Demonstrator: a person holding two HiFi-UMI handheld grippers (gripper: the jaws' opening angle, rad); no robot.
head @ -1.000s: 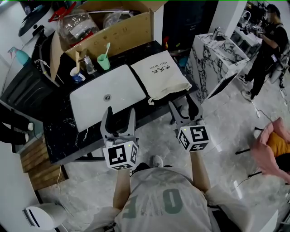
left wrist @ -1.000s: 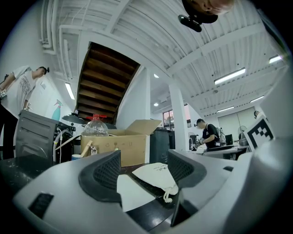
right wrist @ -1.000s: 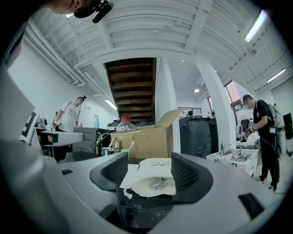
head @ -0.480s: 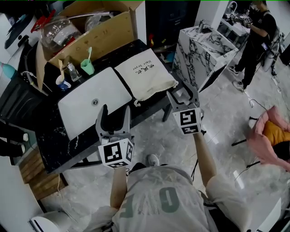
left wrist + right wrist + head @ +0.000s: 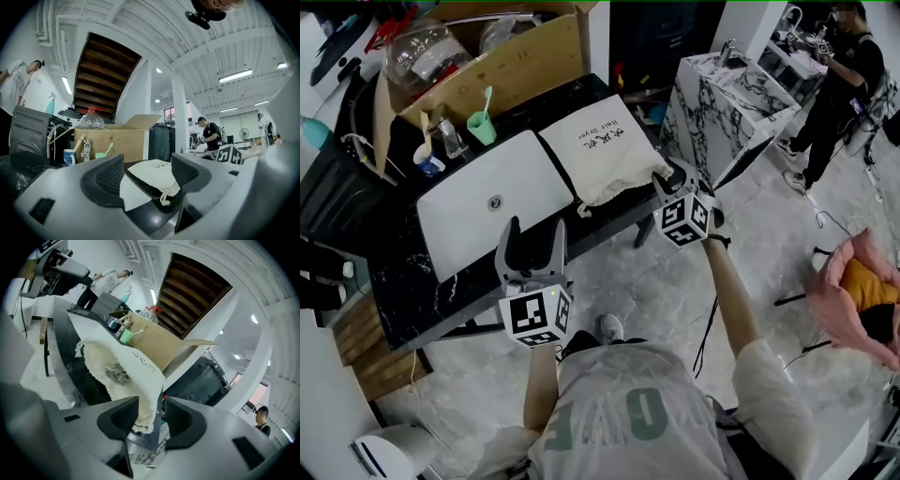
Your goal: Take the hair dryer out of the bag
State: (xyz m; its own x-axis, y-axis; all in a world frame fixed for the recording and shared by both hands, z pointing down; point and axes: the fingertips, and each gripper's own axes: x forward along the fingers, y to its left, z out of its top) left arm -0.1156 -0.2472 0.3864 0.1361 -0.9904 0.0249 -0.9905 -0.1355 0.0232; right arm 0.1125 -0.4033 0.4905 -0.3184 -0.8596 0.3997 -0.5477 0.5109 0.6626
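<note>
bag (image 5: 605, 150): a cream drawstring pouch is laid flat at the right end of the black top (image 5: 422, 281). Its gathered mouth and cord (image 5: 581, 208) are turned toward the front edge.
hair dryer: none is seen. It is judged to be inside the bag, whose mouth is drawn closed.
right gripper (image 5: 675, 180): it is set at the bag's corner by the front right corner of the top. The jaws stand a little apart with the gathered hem between them. A sliver of gap seems to be left beside the cloth, so the hem is probably not yet pinched, though the wide-angle view makes this hard to settle.
left gripper (image 5: 536, 234): it is held off the front edge, before the white sink (image 5: 492, 202). The jaws are wide apart and nothing is held between them.
handling: the cloth is expected to be light, limp and quick to bunch or slide on the smooth top. The dryer inside is expected to be hard, heavier and lumpy, so the bag would sag if raised by one corner.
hold: the hem beside the cord is best pinched and the mouth drawn open. The dryer is then best taken by its handle, where smooth plastic may slip.
step: the first grasp is being set up, and the task is judged barely begun.
risk: the bag could be dragged off the front edge.
</note>
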